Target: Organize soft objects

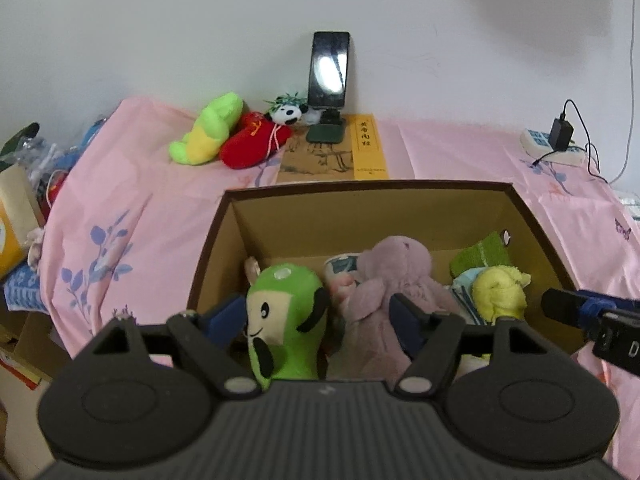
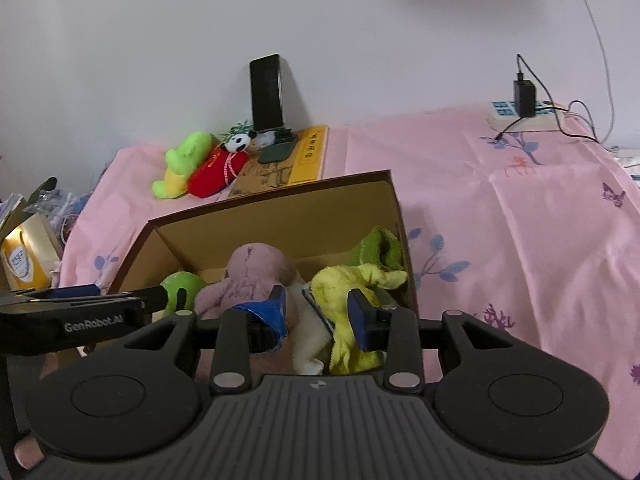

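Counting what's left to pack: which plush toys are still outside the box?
The lime-green plush, the red plush and the small panda, bunched together on the pink cloth by the phone stand.

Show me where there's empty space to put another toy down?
The pink sheet is bare between the cardboard box and the power strip. Another bare patch lies left of the box, below the green plush. Inside the box, only the back is free; the front is crowded with toys.
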Demonstrator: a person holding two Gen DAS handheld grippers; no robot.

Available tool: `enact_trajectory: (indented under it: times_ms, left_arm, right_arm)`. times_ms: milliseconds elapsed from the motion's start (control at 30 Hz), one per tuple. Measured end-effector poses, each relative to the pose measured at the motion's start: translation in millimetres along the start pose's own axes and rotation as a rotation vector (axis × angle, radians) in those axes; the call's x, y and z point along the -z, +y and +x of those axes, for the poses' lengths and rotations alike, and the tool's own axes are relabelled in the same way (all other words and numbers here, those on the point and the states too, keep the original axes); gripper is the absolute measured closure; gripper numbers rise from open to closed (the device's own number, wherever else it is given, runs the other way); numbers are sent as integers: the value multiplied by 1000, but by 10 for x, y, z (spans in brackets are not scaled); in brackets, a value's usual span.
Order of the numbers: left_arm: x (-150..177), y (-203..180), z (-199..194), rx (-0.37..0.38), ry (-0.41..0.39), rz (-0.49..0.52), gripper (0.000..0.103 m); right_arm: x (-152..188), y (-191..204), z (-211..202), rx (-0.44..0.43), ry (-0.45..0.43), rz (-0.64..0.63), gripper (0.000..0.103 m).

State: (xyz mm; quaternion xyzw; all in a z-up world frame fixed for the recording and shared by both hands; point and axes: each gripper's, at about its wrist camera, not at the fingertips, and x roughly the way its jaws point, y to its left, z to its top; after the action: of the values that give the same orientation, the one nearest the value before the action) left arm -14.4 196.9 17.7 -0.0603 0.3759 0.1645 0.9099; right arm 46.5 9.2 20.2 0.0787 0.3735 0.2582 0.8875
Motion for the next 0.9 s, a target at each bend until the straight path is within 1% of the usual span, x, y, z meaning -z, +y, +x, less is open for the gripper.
enact_trajectory:
  times_ms: [133,267,433,567,667,767,900]
  left_arm:
    - [59,-67,-95,-31,3,-6,31]
    - [110,-179,-216,-12,4,2,31]
    - [204,-462,-344,-4,12,20,31]
    - [306,-784,-429,19,35,28,31]
    - [418,-1056,-473,53,61,53,31]
    - [552,-1323,-509,85,88,71,31]
    - [740,-1642,-538,119,122,99,31]
  right_arm:
    - [68,-21,-67,13,3,-24,85]
    - [115,-68,-150,8,5,-35,85]
    - [175,-181,-277,20,17,-60,85]
    - [243,-402,-417,51,53,-45,85]
    - [320,-627,-574,84,73,-30,85]
    - [417,-841,-702,132,87,-17,85]
    - [535,-1100,-852,170,114,15,85]
